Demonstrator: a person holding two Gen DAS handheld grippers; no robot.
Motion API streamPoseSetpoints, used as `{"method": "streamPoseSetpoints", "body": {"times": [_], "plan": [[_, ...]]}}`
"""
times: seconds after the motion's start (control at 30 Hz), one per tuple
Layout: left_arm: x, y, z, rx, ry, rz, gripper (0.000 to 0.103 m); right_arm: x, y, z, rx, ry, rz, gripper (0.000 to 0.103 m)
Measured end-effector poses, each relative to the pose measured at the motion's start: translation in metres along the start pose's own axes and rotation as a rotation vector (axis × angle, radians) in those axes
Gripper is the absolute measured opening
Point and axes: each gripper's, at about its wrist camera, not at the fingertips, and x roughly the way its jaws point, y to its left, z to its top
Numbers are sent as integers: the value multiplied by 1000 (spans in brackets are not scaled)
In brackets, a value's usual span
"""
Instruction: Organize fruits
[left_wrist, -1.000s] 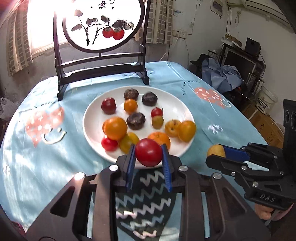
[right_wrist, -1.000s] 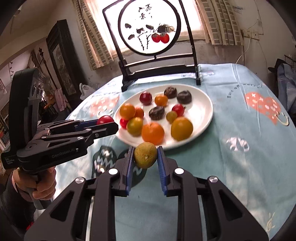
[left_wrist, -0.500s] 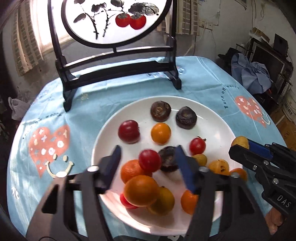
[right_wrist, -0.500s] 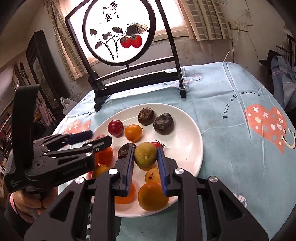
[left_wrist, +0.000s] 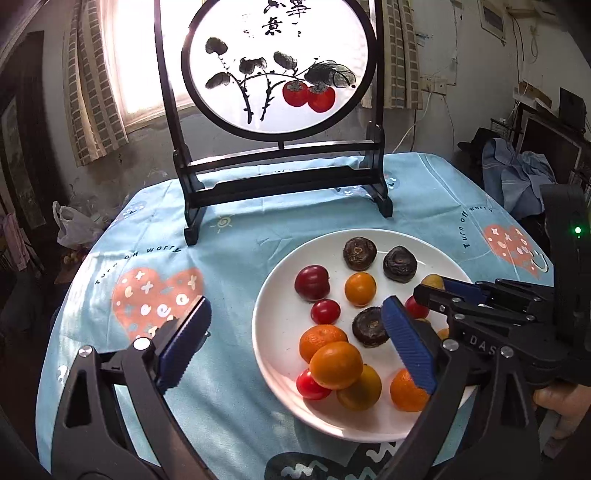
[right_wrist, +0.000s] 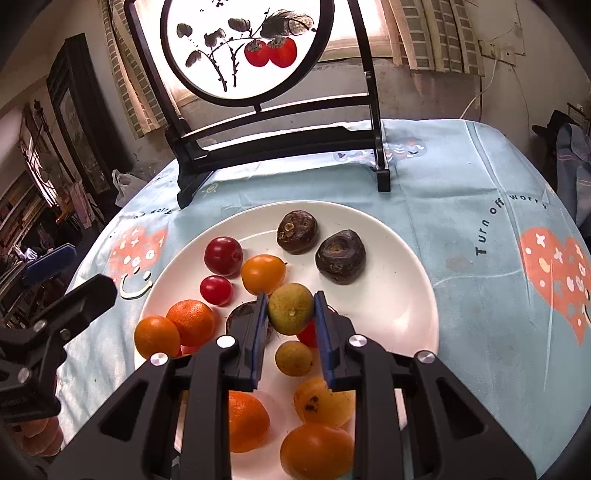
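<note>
A white plate (left_wrist: 280, 354) (right_wrist: 399, 295) on the blue tablecloth holds several fruits: oranges, red tomatoes, a red plum (left_wrist: 312, 282) and dark brown fruits. A small red tomato (left_wrist: 325, 311) lies on the plate. My left gripper (left_wrist: 295, 341) is wide open and empty above the plate's left edge. My right gripper (right_wrist: 290, 314) is shut on a yellow-green fruit (right_wrist: 291, 308) just above the middle of the plate; it shows in the left wrist view (left_wrist: 428, 288) at the right.
A dark wooden stand with a round painted screen (left_wrist: 277, 66) (right_wrist: 243, 44) stands at the back of the table. The tablecloth has heart prints (left_wrist: 155, 299). A white bag (left_wrist: 72, 225) and room clutter lie beyond the table's edges.
My left gripper let go of the red tomato onto the plate, opened wide and shifted left. My right gripper carried the yellow-green fruit forward over the plate.
</note>
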Motion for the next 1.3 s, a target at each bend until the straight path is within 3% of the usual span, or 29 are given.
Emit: {"method": "streamPoseSetpoints", "body": {"times": [0.13,0.2,0.27,0.43,0.47,0.57,0.83,1.07,1.3], "plan": [[-6,11,-6,-30,10,5,96,4,9,4,-13,14,-17,29],[-11,16,-9,-42,15,6,96,3,13,4,-18,25,-41,47],[-17,21,-12,-53,10,6,96,-3,18,2,-26,10,-74,57],[-39,27,-22,-70,-9,-3,98,-25,29,-10,-64,11,-95,57],[-43,27,-25,-67,-12,-4,98,-29,30,-14,-62,18,-89,63],[-54,24,-33,-58,-21,0,98,-44,33,-27,-65,11,-95,102],[-85,19,-75,-27,-19,-26,101,-90,45,-88,-121,-47,-191,102],[-98,19,-118,-33,-3,-54,101,-112,51,-140,-165,-91,-211,102],[-106,22,-131,-54,3,-58,101,-121,65,-152,-224,-87,-194,102]]}}
